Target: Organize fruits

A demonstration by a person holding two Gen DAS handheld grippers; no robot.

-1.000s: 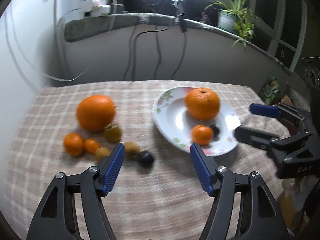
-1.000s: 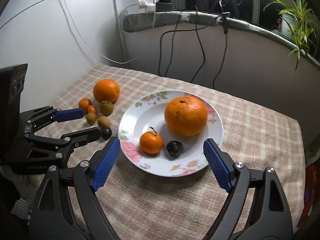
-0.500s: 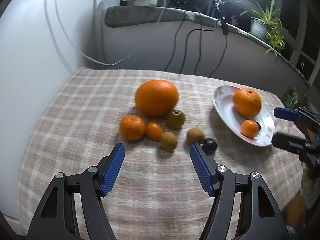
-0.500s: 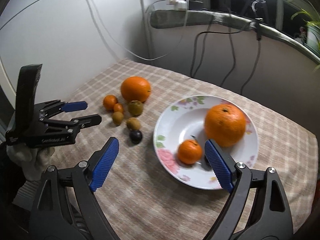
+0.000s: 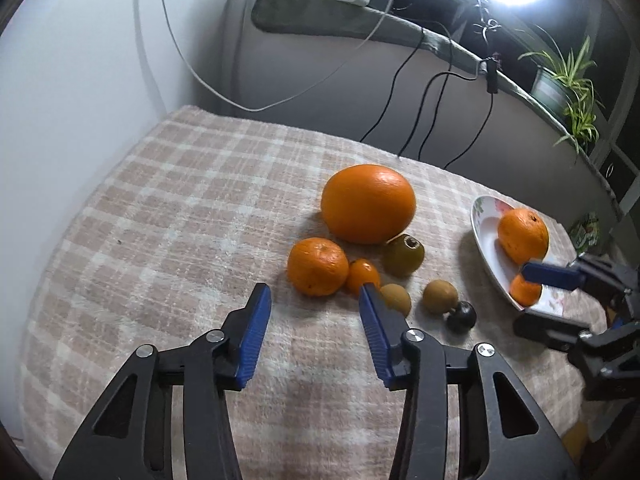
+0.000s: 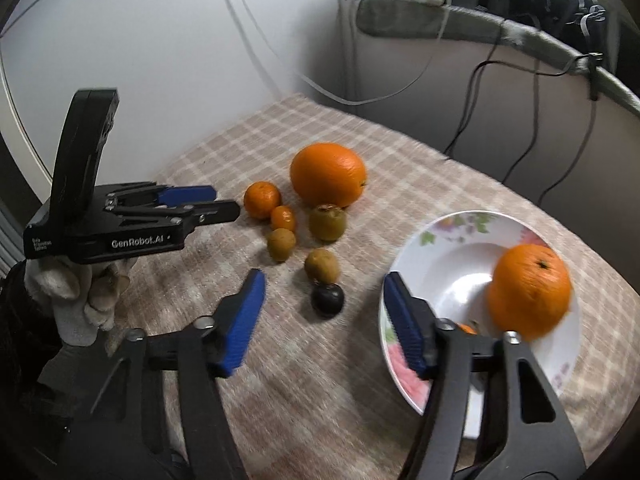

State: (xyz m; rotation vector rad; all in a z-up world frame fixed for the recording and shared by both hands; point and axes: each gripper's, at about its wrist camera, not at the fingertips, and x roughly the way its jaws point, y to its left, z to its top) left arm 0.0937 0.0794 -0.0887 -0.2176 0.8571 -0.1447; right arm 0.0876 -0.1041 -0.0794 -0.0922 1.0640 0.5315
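Both blue-padded tongs, left [image 5: 314, 300] and right [image 6: 322, 294], gape wide, holding nothing. Loose oranges and small brown fruits [image 5: 440, 296] cluster on the checked-cloth counter [image 5: 180, 220]; the flowered white plate [image 6: 452, 256] holds a round orange [image 6: 528, 288].

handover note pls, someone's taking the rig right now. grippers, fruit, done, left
Left hand-held gripper: open, empty, just short of the mandarin.
Right hand-held gripper: open, empty, the dark fruit between its fingers' line.
Plate: holds a large orange and a small orange one, half hidden.
Done: those two plated.
Left on the cloth: big orange, mandarin, tiny orange fruit, three brown-green fruits, e.g., and the dark fruit.
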